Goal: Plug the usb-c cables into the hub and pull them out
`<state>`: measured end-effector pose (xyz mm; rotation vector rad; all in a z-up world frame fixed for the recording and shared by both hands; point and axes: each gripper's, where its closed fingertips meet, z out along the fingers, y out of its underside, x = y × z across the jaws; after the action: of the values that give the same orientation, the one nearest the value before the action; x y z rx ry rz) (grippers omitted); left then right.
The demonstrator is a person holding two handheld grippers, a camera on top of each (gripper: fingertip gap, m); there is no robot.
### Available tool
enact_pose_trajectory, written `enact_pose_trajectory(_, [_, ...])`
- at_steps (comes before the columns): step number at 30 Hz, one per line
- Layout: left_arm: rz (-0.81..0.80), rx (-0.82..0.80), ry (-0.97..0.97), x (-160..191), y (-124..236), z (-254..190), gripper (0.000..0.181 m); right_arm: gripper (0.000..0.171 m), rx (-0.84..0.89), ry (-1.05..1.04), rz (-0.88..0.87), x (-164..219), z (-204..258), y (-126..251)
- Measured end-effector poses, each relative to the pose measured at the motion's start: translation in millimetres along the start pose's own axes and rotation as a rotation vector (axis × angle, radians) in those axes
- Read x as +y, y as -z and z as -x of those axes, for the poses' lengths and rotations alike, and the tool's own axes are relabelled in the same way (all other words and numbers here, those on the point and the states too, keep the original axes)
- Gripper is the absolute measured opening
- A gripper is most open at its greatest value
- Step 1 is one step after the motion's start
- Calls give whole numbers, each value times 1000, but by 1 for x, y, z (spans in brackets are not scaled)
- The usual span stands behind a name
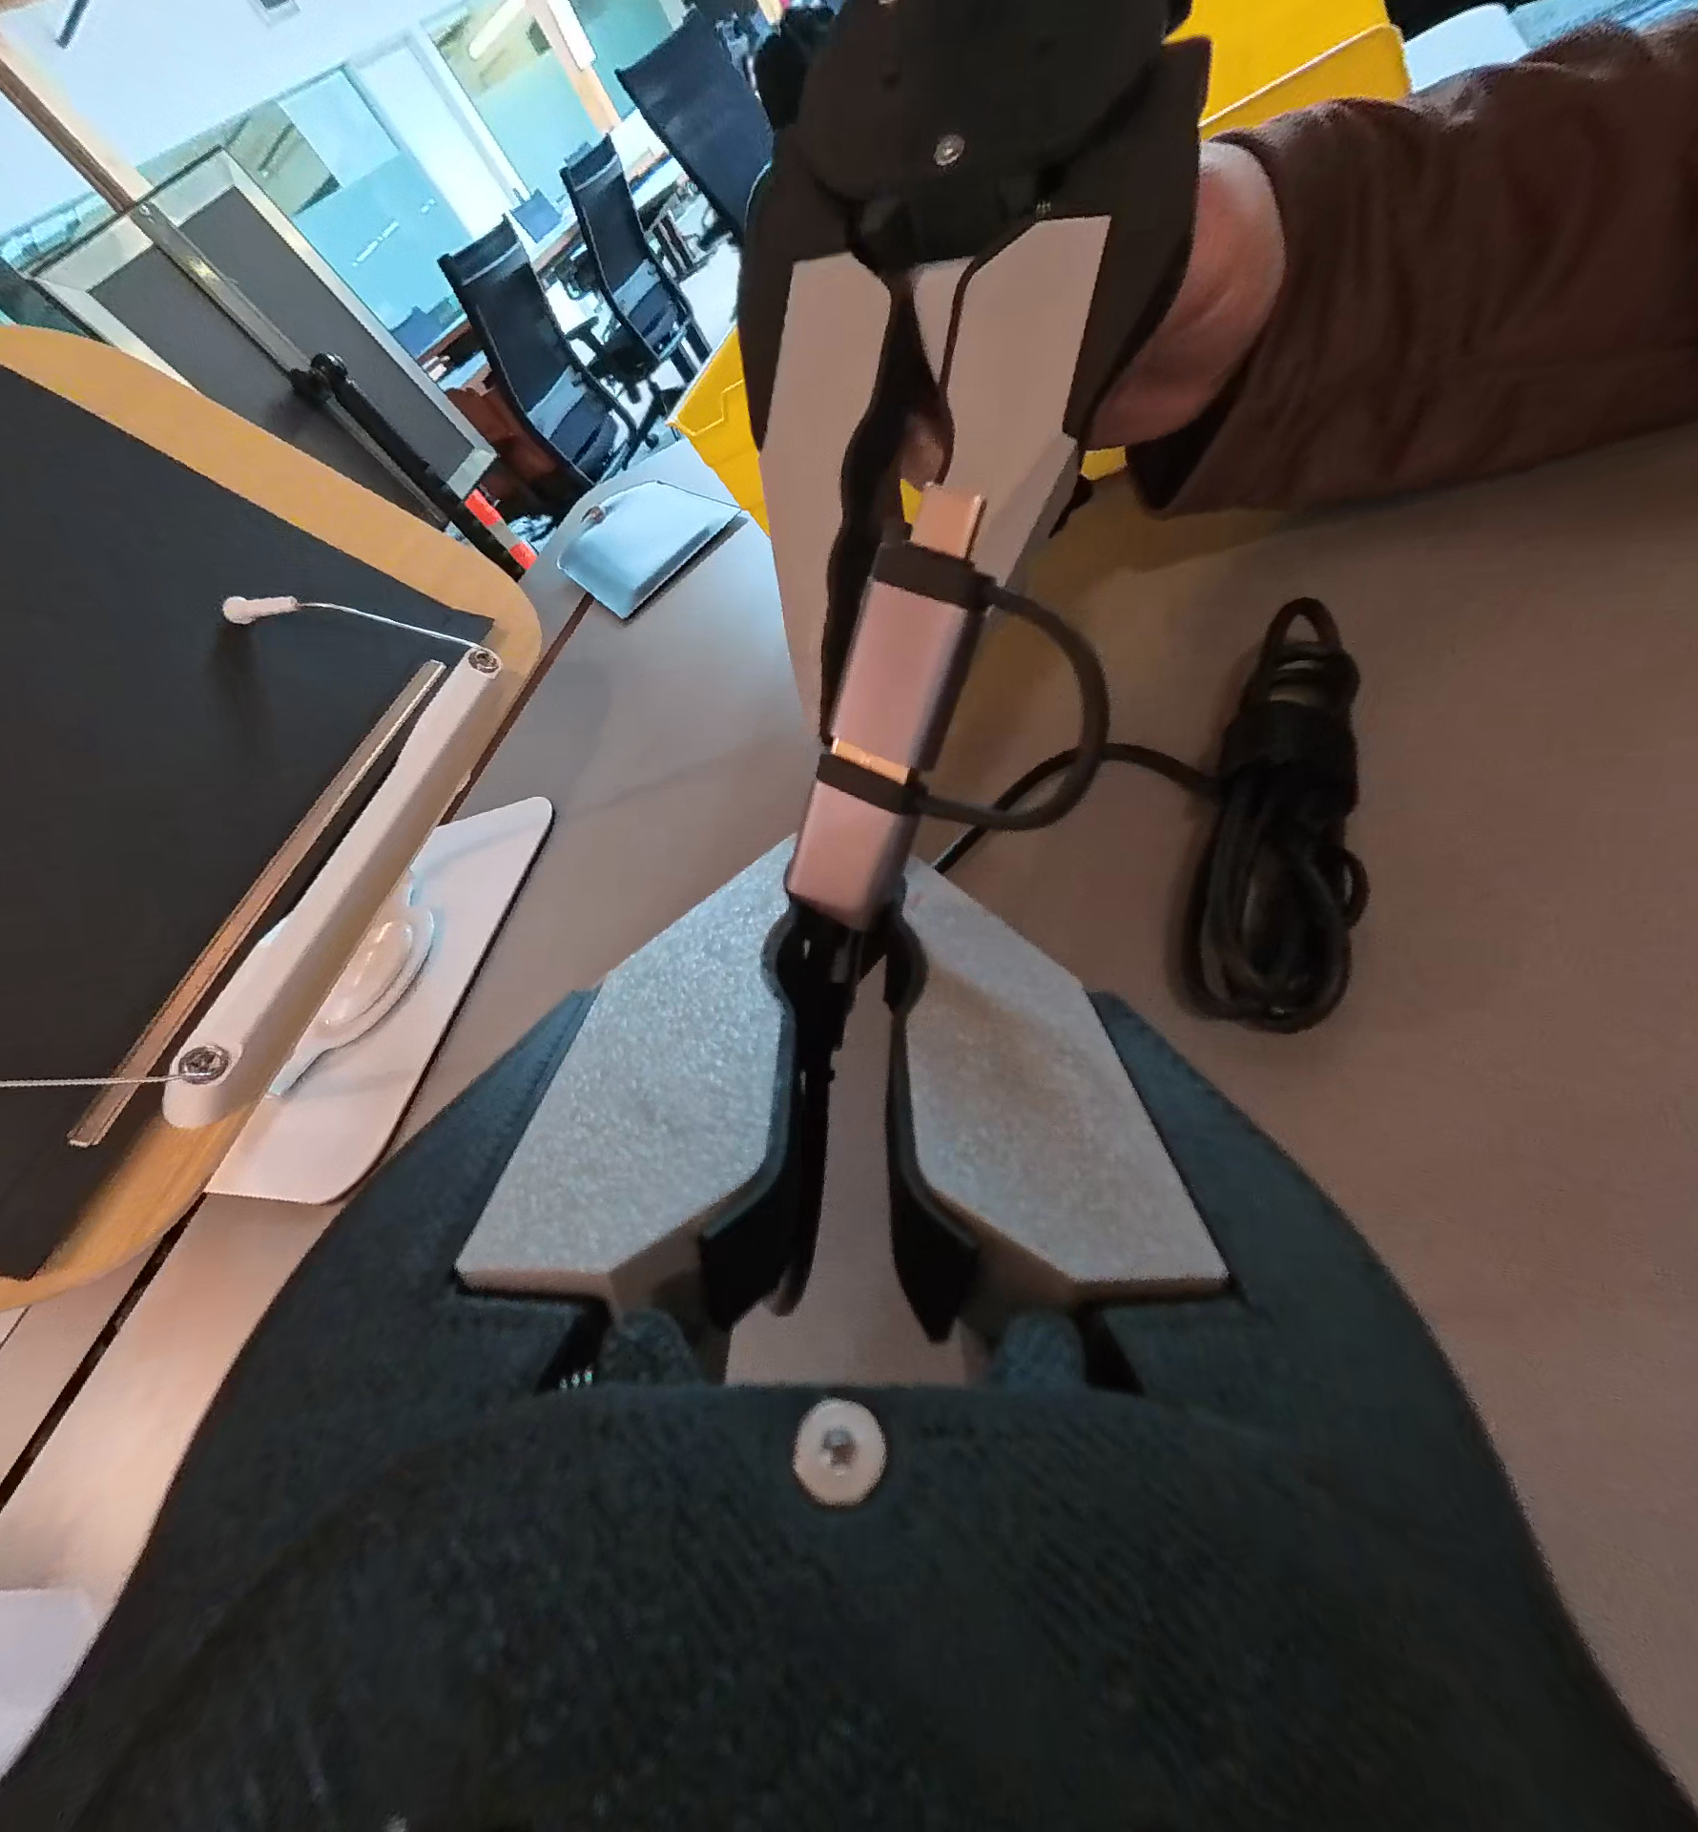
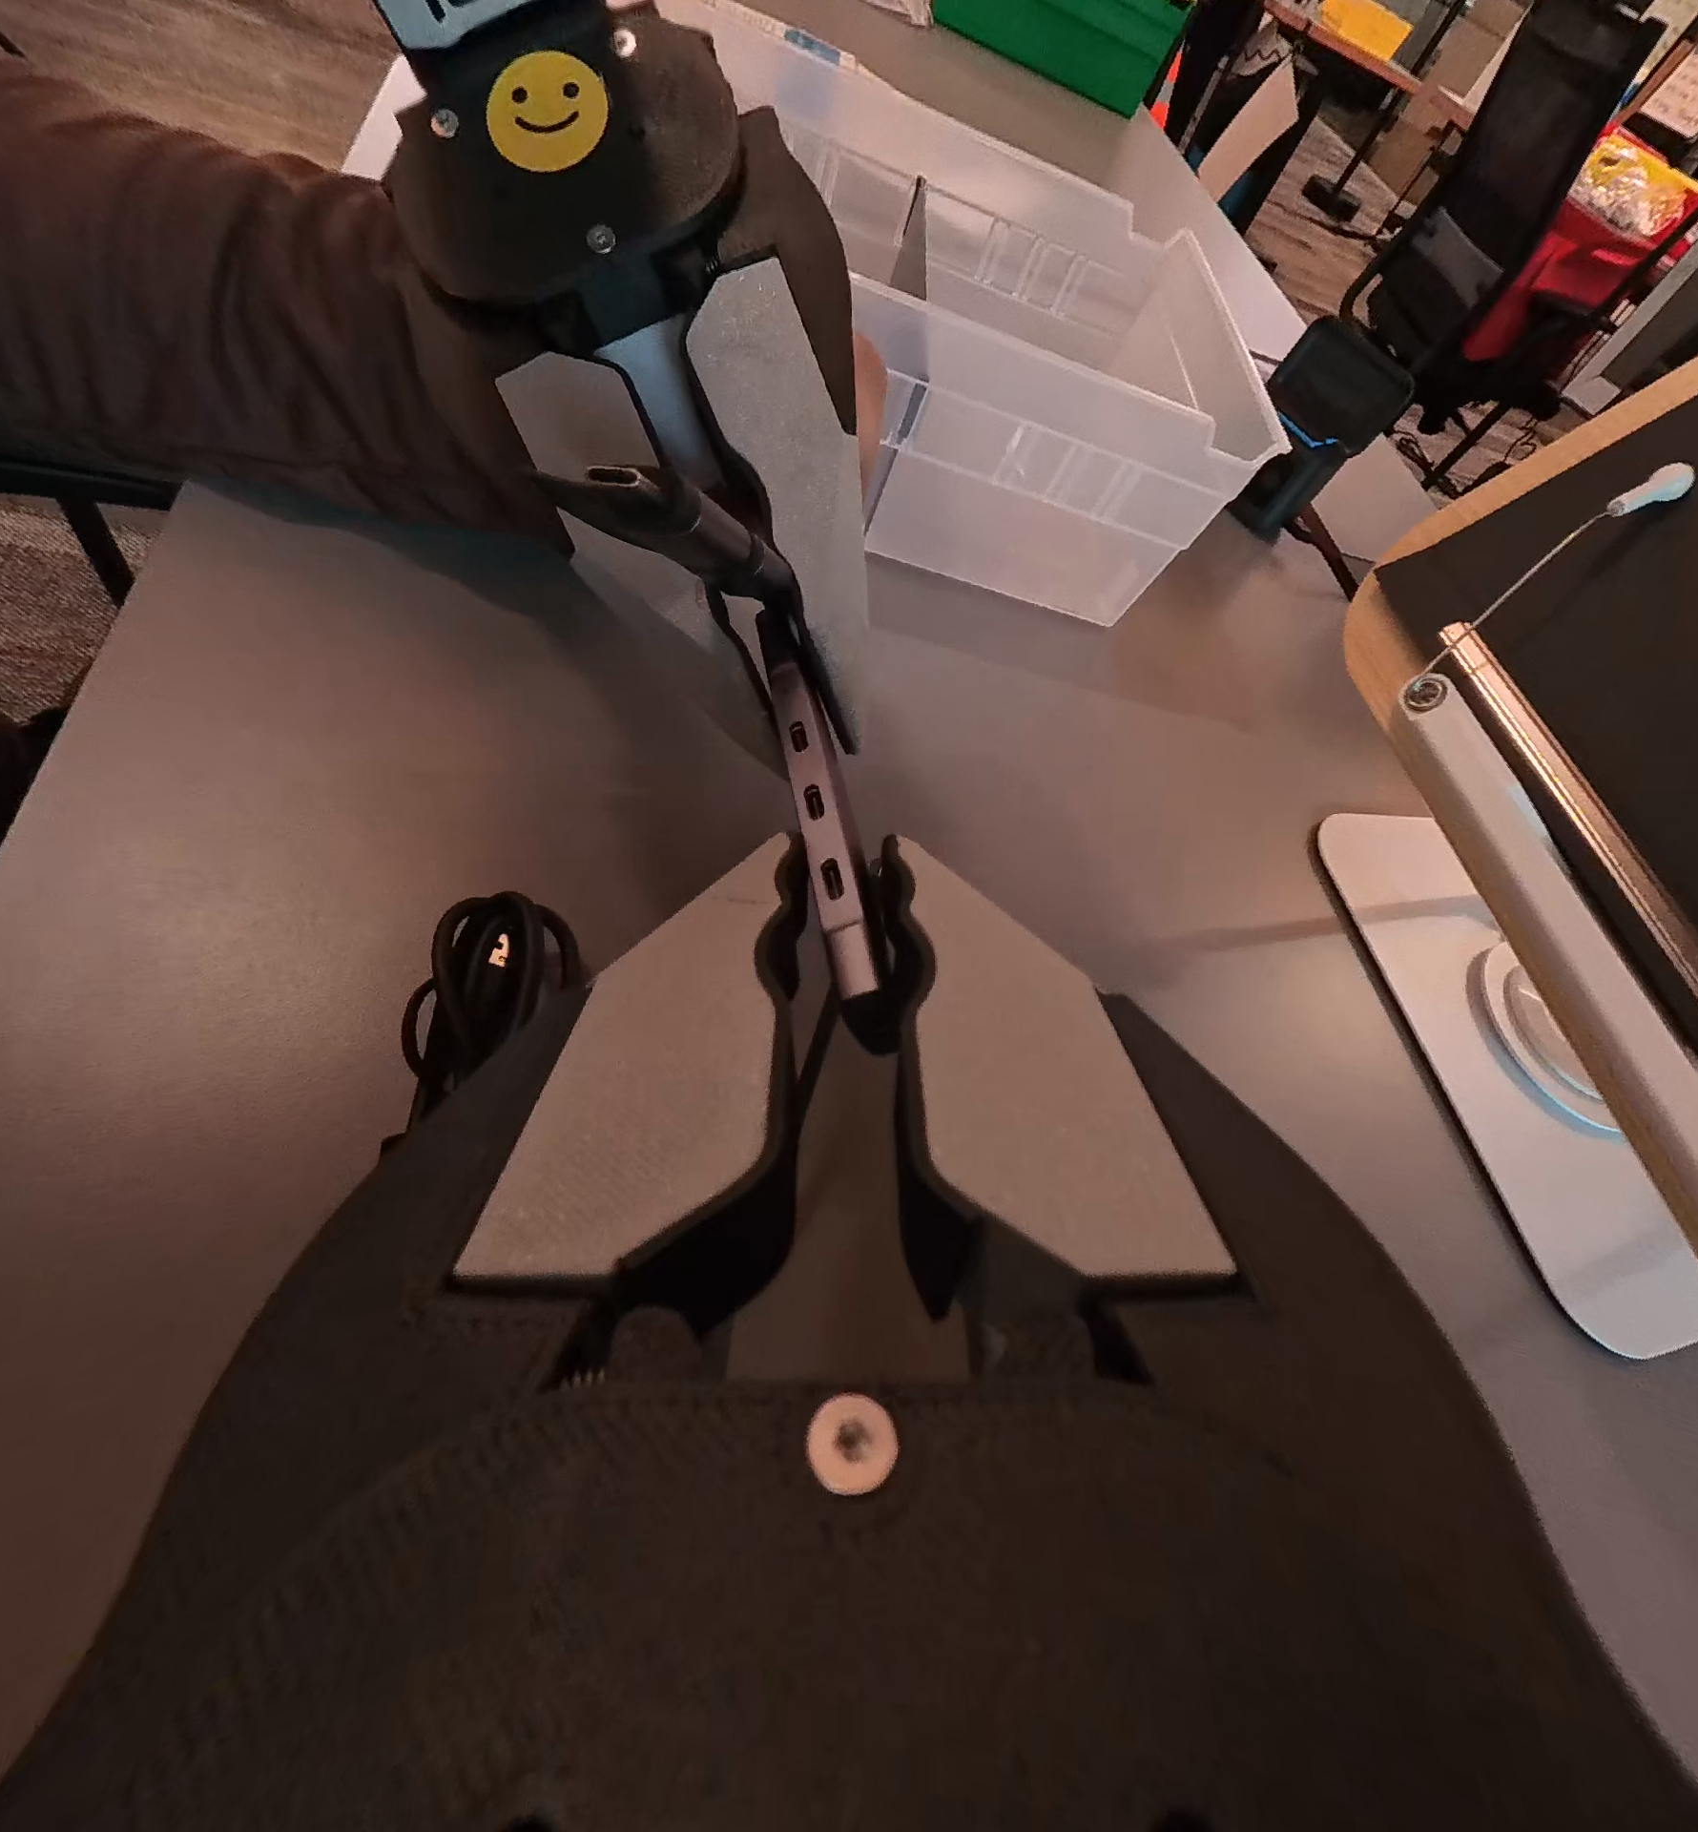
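Note:
A slim grey metal hub (image 1: pixel 890 684) is held in the air between both grippers, above the grey table (image 1: pixel 1539 1140). My left gripper (image 1: pixel 840 897) is shut on its near end. My right gripper (image 1: pixel 924 515) faces it from above and is shut on the far end. In the right wrist view the hub (image 2: pixel 815 793) shows three empty USB-C ports, with my right gripper (image 2: pixel 850 927) shut on the near end and my left gripper (image 2: pixel 776 634) on the far end. A short black cable (image 1: pixel 1073 714) loops off the hub; a loose USB-C plug (image 2: pixel 617 481) sits by the left gripper.
A coil of black cable (image 1: pixel 1281 823) lies on the table; it also shows in the right wrist view (image 2: pixel 478 972). A dark panel on a white stand (image 1: pixel 131 694) is at one side. A clear plastic bin (image 2: pixel 1023 426) and a yellow bin (image 1: pixel 716 426) stand behind. Both grippers' tips are close together, under 4 cm apart.

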<state>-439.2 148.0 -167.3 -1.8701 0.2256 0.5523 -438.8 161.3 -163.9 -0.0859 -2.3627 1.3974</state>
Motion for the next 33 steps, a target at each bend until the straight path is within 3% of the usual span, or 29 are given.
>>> enact_pose_trajectory(4, [-23,-33,-38,-7,2,3,8,13,20,-17,5,3,-5,0])
enact_pose_trajectory(13, [17,-72,-140,-5,-1,0,8,10,146,70,198,35,-16,-20])
enact_pose_trajectory(29, [122,-113,-125,21,-8,6,15,8,150,134,179,29,-12,-20])
enact_pose_trajectory(33, [146,-108,-179,21,-8,5,8,9,163,126,159,26,-14,-20])
